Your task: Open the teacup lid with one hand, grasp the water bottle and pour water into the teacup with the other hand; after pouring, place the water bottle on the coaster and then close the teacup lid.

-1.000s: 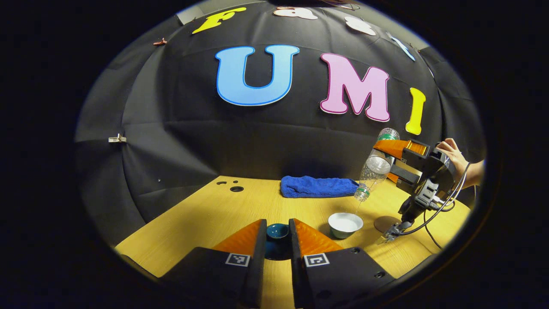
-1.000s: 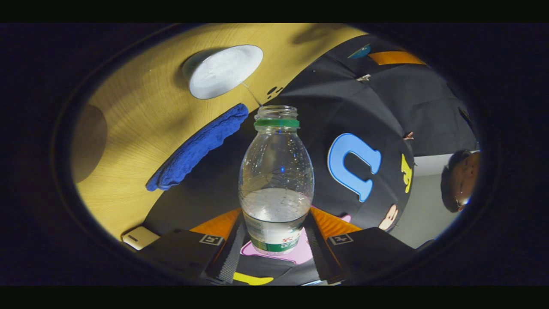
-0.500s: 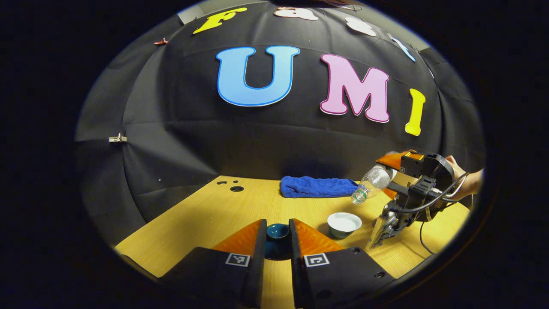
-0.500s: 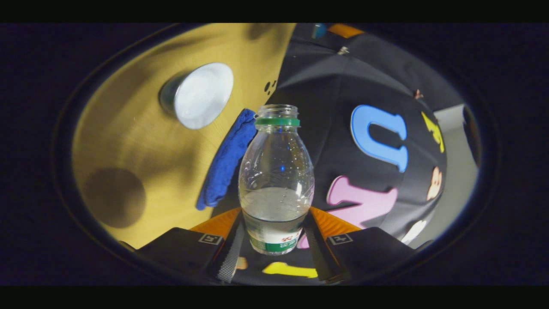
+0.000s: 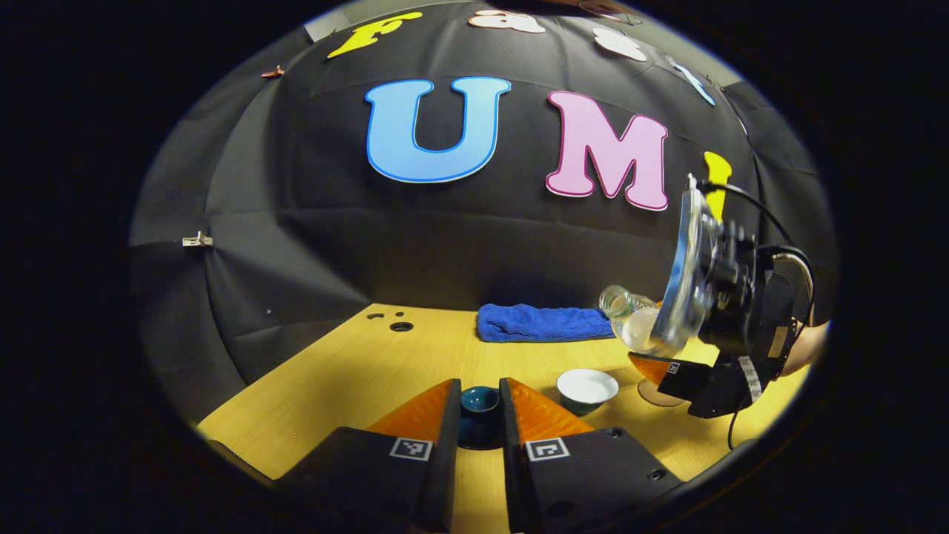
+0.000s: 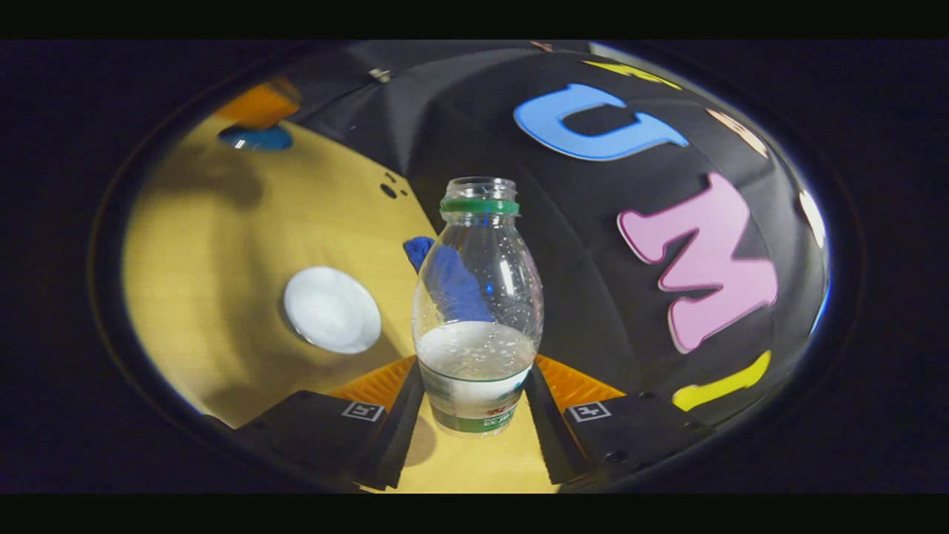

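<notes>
- Two tongs: the left tongs [image 5: 480, 415] pinch the dark teacup lid [image 5: 480, 400] above the bench [image 5: 356, 371].
- The open teacup [image 5: 587, 387] stands just right.
- The right tongs [image 6: 474, 404] clamp the water bottle [image 6: 478, 311] low down, mouth tilted toward the blue cloth [image 5: 545, 323].
- The coaster [image 5: 656, 394] lies below.

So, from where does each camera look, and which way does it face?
Left gripper view: rides the left gripper, low over the table, facing the booth wall; its fingers clamp the teacup lid.
Right gripper view: rides the right gripper, tilted, looking along the water bottle it grips.
Shared: teacup, blue towel, water bottle.
</notes>
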`<state>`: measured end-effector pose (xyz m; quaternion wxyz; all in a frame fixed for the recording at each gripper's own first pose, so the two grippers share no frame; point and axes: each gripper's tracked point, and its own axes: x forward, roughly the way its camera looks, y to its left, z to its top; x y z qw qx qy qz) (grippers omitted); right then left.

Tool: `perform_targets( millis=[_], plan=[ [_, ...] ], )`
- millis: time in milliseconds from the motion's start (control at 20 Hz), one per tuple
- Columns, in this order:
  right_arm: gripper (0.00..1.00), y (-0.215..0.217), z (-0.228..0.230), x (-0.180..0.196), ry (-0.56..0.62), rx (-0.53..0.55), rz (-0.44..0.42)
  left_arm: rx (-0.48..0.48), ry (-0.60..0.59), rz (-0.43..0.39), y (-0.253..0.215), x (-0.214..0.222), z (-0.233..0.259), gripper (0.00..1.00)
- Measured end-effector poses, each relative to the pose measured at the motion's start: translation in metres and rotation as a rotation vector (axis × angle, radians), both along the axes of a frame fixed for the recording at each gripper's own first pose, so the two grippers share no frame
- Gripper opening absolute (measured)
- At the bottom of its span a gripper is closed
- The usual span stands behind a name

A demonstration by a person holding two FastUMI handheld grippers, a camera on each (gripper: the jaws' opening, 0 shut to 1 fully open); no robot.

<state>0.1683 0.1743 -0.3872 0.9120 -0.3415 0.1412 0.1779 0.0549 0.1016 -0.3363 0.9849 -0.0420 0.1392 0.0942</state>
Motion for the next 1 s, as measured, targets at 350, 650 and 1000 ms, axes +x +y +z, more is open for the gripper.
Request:
perform_targets(
  millis=[350, 650, 1000],
  plan=[
    [0.74, -0.004, 0.003, -0.002, 0.170, 0.587, -0.164, 0.008, 0.001, -0.041, -0.015, 0.011, 0.000, 0.31],
    [0.74, -0.008, -0.012, 0.004, 0.165, 0.720, -0.217, 0.011, 0.007, -0.072, -0.029, 0.019, -0.002, 0.27],
    [0.75, -0.024, -0.031, -0.005, 0.195, 0.763, -0.246, 0.017, 0.010, -0.098, -0.044, 0.028, -0.003, 0.31]
  ],
)
